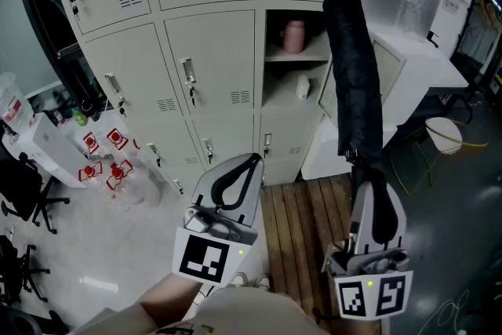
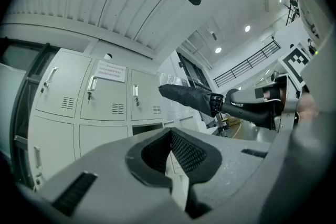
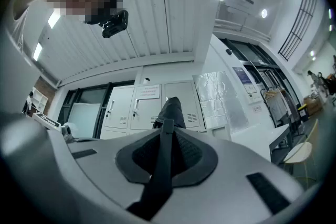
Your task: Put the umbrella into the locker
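A black folded umbrella stands upright in front of the locker bank, its top level with the open locker. My right gripper is shut on the umbrella's lower end; in the right gripper view the umbrella runs up between the closed jaws of that gripper. My left gripper hangs lower left of the umbrella, shut with nothing in it. From the left gripper view, the left gripper points at the lockers, with the umbrella to the right.
The open locker holds a pink cup on its upper shelf and a small white object below. Its door swings out behind the umbrella. A wooden pallet lies at the base. Bottles with red labels and a chair stand left.
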Motion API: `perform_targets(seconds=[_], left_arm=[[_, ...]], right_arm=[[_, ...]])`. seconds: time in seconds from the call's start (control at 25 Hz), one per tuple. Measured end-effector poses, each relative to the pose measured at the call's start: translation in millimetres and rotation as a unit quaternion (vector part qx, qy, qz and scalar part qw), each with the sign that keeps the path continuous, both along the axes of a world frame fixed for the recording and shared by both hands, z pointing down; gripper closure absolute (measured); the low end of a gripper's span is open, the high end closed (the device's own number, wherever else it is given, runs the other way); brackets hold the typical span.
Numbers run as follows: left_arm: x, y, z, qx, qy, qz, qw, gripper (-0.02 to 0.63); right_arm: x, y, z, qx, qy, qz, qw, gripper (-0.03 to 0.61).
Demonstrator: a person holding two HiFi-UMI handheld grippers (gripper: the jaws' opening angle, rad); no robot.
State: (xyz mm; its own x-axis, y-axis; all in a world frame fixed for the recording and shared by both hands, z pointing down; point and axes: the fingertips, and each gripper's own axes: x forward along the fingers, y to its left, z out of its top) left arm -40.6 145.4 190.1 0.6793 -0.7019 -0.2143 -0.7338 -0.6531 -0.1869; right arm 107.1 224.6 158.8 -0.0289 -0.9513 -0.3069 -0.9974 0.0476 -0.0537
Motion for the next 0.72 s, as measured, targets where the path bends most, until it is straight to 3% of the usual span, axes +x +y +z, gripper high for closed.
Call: perform_targets(seconds=[0.28, 0.72], left_arm=[[2.2, 2.5, 3.1, -0.004, -0.004, -0.004, 1.0, 0.604], [5.5, 10.8, 6.8, -0.002, -0.011, -0.011, 0.9999, 0.604]], right_arm=[[5.0, 2.7, 2.4, -0.001, -0.017, -0.009, 1.0, 0.541], [3.7, 5.9, 14.4, -0.022, -0.006, -0.02, 1.0, 0.541]])
